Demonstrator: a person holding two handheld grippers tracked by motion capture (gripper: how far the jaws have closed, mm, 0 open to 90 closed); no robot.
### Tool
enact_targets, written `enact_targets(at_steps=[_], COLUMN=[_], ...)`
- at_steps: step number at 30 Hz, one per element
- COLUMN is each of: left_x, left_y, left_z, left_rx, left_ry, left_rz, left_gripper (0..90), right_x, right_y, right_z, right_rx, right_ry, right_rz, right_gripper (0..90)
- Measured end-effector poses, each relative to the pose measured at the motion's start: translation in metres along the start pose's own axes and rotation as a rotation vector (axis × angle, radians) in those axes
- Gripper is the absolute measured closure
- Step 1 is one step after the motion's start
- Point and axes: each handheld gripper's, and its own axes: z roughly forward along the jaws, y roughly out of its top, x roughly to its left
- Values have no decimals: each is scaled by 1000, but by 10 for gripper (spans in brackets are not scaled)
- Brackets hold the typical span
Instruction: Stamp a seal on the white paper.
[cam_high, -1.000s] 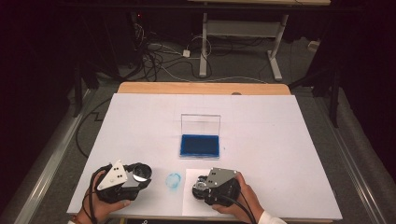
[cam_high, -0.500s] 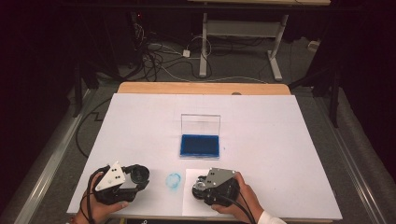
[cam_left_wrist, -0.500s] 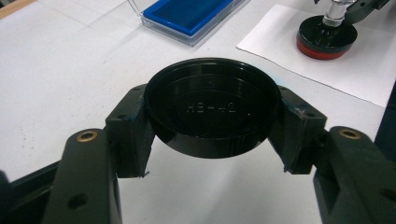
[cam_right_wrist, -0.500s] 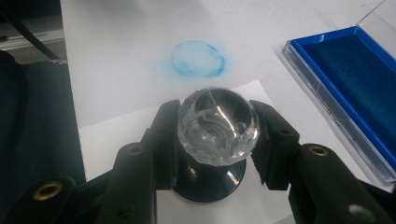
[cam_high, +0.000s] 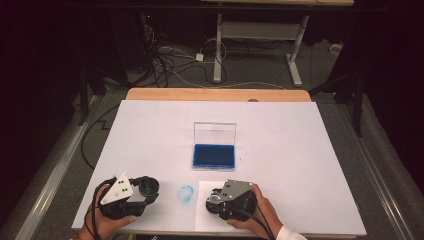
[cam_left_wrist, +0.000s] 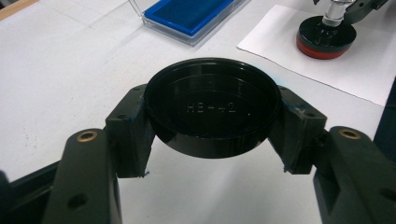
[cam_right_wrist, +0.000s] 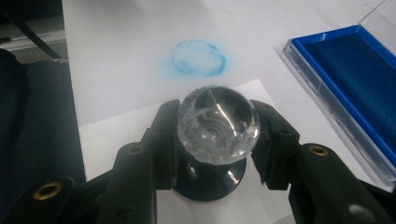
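Observation:
My left gripper (cam_left_wrist: 215, 125) is shut on a round black lid (cam_left_wrist: 212, 109) with raised lettering, gripped at its rim and held just above the white table; they sit near the front left edge, the left gripper (cam_high: 148, 188) beside the lid (cam_high: 148, 186). My right gripper (cam_right_wrist: 217, 136) is shut on the clear faceted knob of a stamp (cam_right_wrist: 217, 123). The stamp (cam_left_wrist: 326, 37) has a black base with a red underside and stands on a white paper sheet (cam_high: 205, 222). The right gripper (cam_high: 214, 201) is at the front centre.
A blue ink pad (cam_high: 214, 156) in a clear case with its lid raised lies at mid-table, just beyond the grippers. A round blue ink smudge (cam_high: 186, 193) marks the table between them. The white table (cam_high: 300, 150) ends at a wooden strip at the back.

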Motion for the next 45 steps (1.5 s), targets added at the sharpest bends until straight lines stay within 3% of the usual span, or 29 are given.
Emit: enact_targets(at_steps=[45], left_x=[-1], left_y=[0], left_z=[7], left_rx=[19], left_ry=[-17], left_rz=[17], left_gripper=[366], right_x=[1], right_y=[2], right_z=[0], right_rx=[20], right_ry=[-9], right_rz=[-20], right_gripper=[570])
